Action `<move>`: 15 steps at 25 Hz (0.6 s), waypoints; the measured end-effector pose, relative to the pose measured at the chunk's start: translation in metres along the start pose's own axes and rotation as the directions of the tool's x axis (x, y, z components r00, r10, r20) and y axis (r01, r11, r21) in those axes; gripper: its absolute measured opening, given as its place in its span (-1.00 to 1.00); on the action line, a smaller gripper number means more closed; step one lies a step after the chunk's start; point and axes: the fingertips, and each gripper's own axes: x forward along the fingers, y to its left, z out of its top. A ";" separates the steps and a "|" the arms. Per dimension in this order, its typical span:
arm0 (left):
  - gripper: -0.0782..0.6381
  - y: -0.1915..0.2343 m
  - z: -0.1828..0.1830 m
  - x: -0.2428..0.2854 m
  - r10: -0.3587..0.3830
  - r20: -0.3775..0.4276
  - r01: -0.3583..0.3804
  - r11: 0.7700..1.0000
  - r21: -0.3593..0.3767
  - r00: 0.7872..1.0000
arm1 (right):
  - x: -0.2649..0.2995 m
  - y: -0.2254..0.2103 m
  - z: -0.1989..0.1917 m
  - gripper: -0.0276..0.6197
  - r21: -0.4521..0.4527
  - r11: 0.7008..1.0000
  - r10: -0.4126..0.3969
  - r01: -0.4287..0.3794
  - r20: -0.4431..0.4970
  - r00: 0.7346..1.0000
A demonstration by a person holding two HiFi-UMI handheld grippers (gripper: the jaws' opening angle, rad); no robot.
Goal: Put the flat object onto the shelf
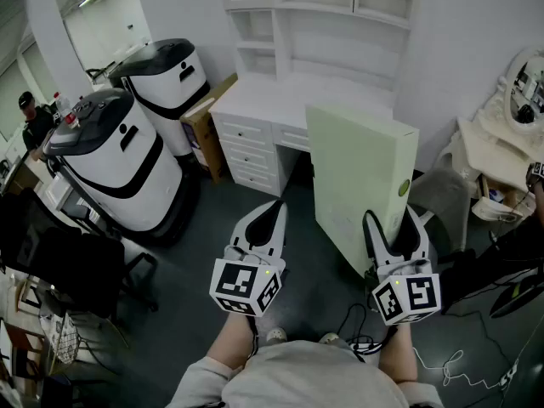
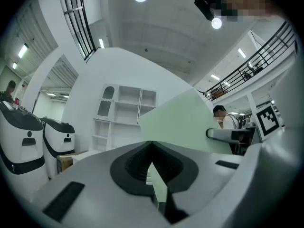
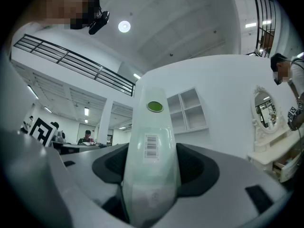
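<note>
The flat object is a large, thin pale-green box (image 1: 357, 177) standing upright on edge, with a green dot and a barcode label on its narrow side (image 3: 151, 146). My right gripper (image 1: 395, 228) straddles its lower near edge; the jaws stand wide and press on both faces of that edge (image 3: 152, 175). My left gripper (image 1: 274, 215) hangs to the left of the box, apart from it, jaws together and empty (image 2: 152, 148). The white shelf unit (image 1: 323, 7) rises above a white desk ahead; it also shows behind the box as open cubbies (image 2: 126, 108) (image 3: 190, 110).
Two white-and-black rounded machines (image 1: 119, 160) (image 1: 166, 79) stand at left, with a cardboard box (image 1: 204, 121) beside the white drawer desk (image 1: 272, 117). A vanity with a mirror (image 1: 510, 134) is at right. Cables (image 1: 459, 364) lie on the floor. A dark chair (image 1: 85, 262) sits at left.
</note>
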 end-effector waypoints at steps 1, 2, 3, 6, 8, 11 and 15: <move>-0.74 0.001 -0.001 -0.001 0.001 0.000 -0.001 1.000 0.001 1.000 | 0.001 0.001 -0.001 -0.01 0.001 1.000 0.001 -0.001 0.001 1.000; -0.74 0.002 -0.001 -0.002 0.001 -0.001 -0.001 1.000 0.001 1.000 | 0.001 0.002 -0.001 -0.01 0.002 1.000 0.001 -0.001 0.001 1.000; -0.74 0.003 -0.001 -0.003 0.001 -0.001 -0.001 1.000 0.002 1.000 | 0.001 0.003 -0.002 -0.01 0.003 1.000 0.002 -0.002 0.002 1.000; -0.74 0.006 0.000 -0.007 0.001 0.001 -0.001 1.000 0.002 1.000 | 0.003 0.009 -0.002 -0.01 0.003 1.000 0.004 -0.004 0.004 1.000; -0.74 0.009 0.001 -0.008 0.004 0.002 -0.004 1.000 0.001 1.000 | 0.005 0.012 -0.002 -0.01 0.005 1.000 0.006 -0.006 0.004 1.000; -0.74 0.014 0.003 -0.009 0.009 0.005 -0.009 1.000 -0.003 1.000 | 0.009 0.015 -0.002 -0.01 0.005 1.000 0.008 -0.008 0.001 1.000; -0.74 0.019 0.001 -0.011 0.008 0.006 -0.007 1.000 -0.010 1.000 | 0.010 0.020 -0.004 -0.01 0.005 1.000 0.005 -0.005 -0.002 1.000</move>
